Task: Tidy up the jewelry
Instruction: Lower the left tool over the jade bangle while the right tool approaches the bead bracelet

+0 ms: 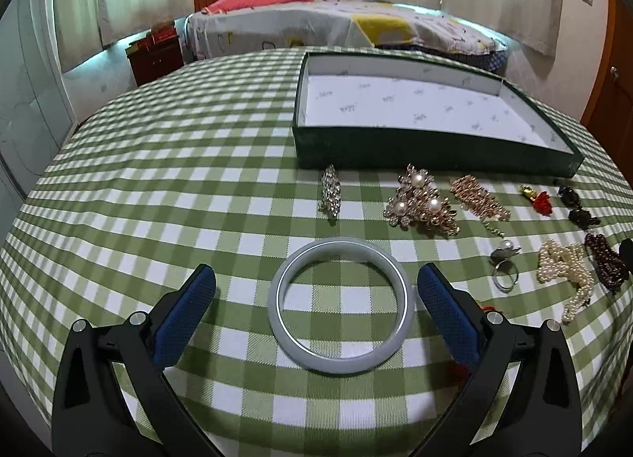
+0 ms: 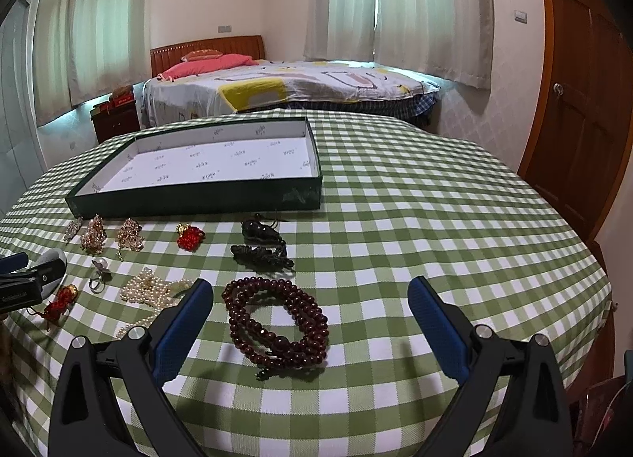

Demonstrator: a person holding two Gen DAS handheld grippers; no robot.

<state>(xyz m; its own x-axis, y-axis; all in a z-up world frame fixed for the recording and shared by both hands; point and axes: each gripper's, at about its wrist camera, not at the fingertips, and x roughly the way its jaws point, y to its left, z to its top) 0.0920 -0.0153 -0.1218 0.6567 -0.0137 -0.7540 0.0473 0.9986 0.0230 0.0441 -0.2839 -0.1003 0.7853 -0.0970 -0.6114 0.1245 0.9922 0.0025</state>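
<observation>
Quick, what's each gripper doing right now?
Left gripper: open, holding nothing, fingers either side of the bangle.
Right gripper: open, holding nothing, over the dark red beads.

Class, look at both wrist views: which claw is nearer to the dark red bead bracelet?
Right. The right claw is open with the dark red bead bracelet lying between its fingers. The left claw is open around the pale bangle, with the pearls between.
</observation>
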